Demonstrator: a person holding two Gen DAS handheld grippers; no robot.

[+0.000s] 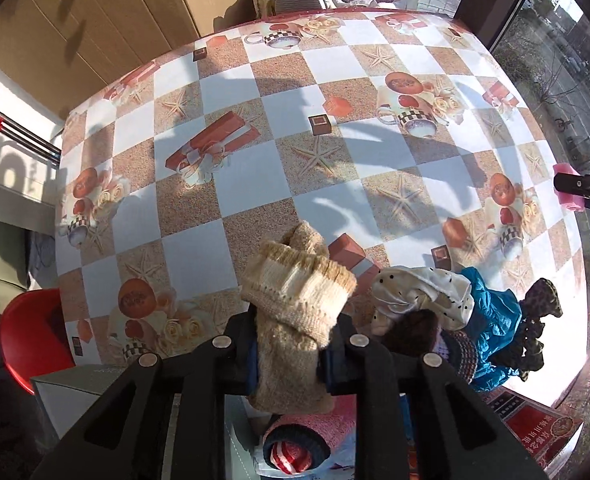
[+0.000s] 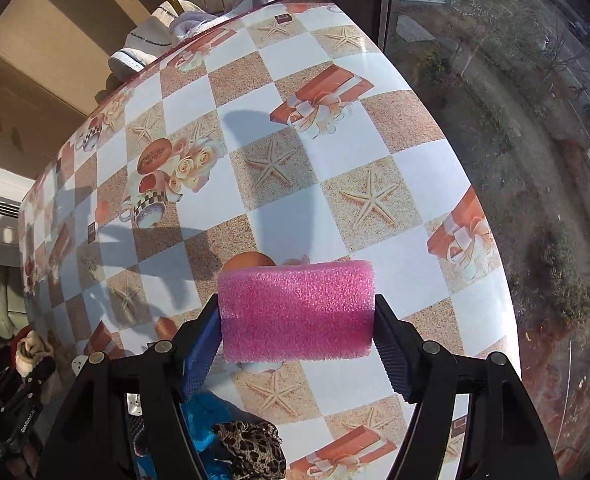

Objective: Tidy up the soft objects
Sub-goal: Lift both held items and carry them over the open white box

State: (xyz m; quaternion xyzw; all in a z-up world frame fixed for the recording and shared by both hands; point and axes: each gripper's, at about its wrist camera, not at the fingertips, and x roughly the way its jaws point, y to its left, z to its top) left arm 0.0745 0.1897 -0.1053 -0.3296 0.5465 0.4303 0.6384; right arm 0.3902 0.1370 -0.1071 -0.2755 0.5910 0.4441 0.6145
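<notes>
Currently, step in hand: both hands look to be carrying a picked item, each held clear above the counter (image 1: pixel 255 92) with its checked starfish-and-gift-box oilcloth.
Left gripper (image 1: pixel 287 360): its fingers are clenched on the beige ribbed knitted sock (image 1: pixel 295 304), which bunches up above the pads at about 12 o'clock and hangs limp below them.
Right gripper (image 2: pixel 297 330): its fingers clasp the pink rectangular foam sponge (image 2: pixel 297 312) by its two short ends; the foam looks barely squashed, so the hold seems light.
Still to sort: a heap at 4 o'clock in the left wrist view, made up of a cream polka-dot cloth (image 1: pixel 423 292), a bright blue crinkled fabric (image 1: pixel 491 320) and a leopard-print scrunchie (image 1: pixel 543 300); all lie touching one another near the counter's edge.
Likely goal: a grey box (image 1: pixel 67 396) at 7 o'clock below the left gripper, and a pink towel with a red-striped roll (image 1: pixel 307 436) at 6 o'clock; which one is the bin cannot be told.
Next move calls for: carrying each item over its place and releasing from low, since the sock will flop and the sponge may bounce.
Edges: the counter ends at a window at 3 o'clock in the right wrist view, with a drop beyond; a red chair (image 1: pixel 27 332) stands at 8 o'clock on the left.
Open room: the counter's middle is bare from 10 to 2 o'clock, ample for both hands.
</notes>
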